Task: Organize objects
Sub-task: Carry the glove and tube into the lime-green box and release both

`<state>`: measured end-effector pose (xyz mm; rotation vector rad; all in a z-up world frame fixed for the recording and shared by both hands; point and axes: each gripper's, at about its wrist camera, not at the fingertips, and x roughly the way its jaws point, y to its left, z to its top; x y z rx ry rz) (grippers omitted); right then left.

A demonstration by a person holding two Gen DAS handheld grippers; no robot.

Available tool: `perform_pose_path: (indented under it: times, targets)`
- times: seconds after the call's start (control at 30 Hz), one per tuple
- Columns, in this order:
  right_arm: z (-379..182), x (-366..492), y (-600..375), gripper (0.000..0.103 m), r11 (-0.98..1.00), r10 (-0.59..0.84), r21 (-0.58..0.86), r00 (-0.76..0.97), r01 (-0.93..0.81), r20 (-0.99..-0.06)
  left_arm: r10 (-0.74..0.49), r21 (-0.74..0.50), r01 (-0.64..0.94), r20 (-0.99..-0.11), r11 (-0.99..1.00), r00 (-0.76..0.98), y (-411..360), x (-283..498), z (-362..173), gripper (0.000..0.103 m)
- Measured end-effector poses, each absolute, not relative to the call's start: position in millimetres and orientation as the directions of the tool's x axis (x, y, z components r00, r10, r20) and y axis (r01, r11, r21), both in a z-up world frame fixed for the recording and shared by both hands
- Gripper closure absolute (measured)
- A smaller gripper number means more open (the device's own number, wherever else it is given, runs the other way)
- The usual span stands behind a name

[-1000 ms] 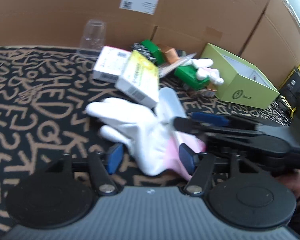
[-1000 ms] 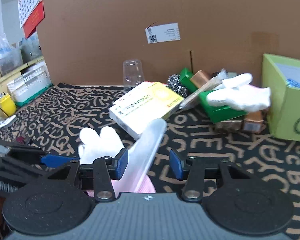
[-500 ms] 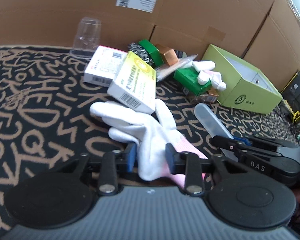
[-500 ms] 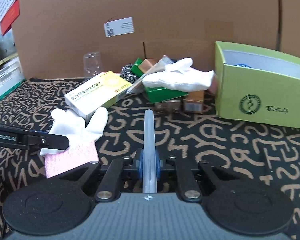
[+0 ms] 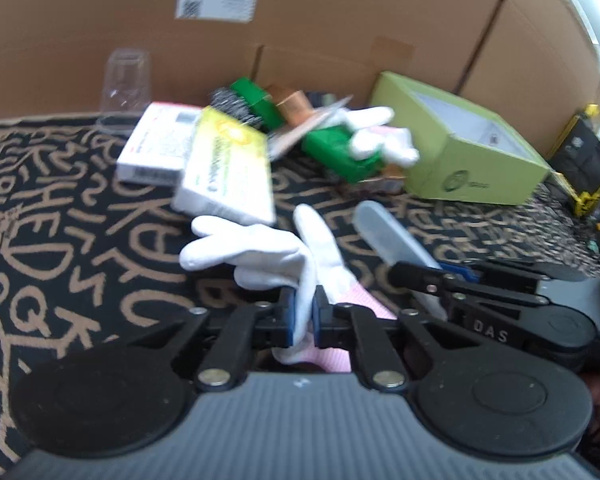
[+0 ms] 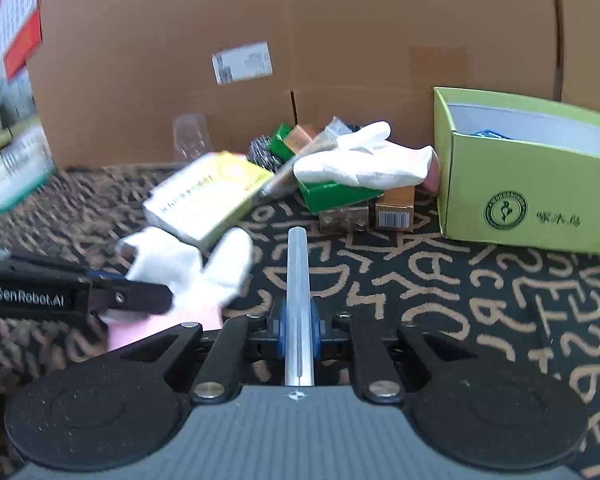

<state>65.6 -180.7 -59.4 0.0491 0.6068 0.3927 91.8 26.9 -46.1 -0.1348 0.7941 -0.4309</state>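
Left gripper (image 5: 303,314): I see my jaws pressed together on the white glove (image 5: 260,252), near its pink cuff. From the right wrist view this gripper (image 6: 140,296) comes in from the left side, with the glove (image 6: 192,268) in it.

White glove: its fingers spread forward and to the left over the patterned tabletop (image 5: 60,240). I cannot tell if the fingers touch the cloth or hang a little above it.

Right gripper (image 6: 299,326): my jaws are clamped on a translucent plastic case (image 6: 298,276), long and narrow, which points straight forward. In the left wrist view the same case (image 5: 392,236) sticks out of this gripper (image 5: 432,280), just beside the glove on its right.

Yellow-white box (image 5: 228,172): it lies just behind the glove fingers, and leans partly on a white box (image 5: 156,144).

Second white glove (image 6: 360,160): it rests on a green box (image 6: 332,196) in the pile near the cardboard wall (image 6: 340,40).

Light green open box (image 6: 528,176): it stands at the right, well apart from both grippers.

Clear cup (image 5: 126,88): upside down, near the cardboard, behind the white box.

Steel scrubber (image 6: 264,152): in the pile, beside the green things.

Picture quality: the left wrist view is somewhat blurred, so I do not read the small labels.
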Motion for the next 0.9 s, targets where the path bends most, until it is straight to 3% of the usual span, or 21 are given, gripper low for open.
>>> perform_pose_path:
  times: [0.2,0.5,0.67,0.9]
  targets:
    - [-29,48,-213,0.089,0.941,0.340,0.167,0.827,-0.296,-0.448,-0.528,-0.289,0.448,-0.575,0.846,0.625,4,87,0,0.095]
    - [7,50,-284,0.089,0.983,0.146,0.152,0.935,-0.101,-0.323,-0.663,-0.311,0.594,-0.473,0.742,0.580,-70,122,63,0.095]
    - [13,72,-321,0.089,0.990,0.046,0.144,0.956,-0.004,-0.290,-0.670,-0.280,0.619,-0.455,0.733,0.587,-125,156,87,0.094]
    - [13,139,-358,0.089,0.990,-0.080,0.095,0.965,0.107,-0.251,-0.637,-0.257,0.598,-0.484,0.759,0.600,-192,235,80,0.094]
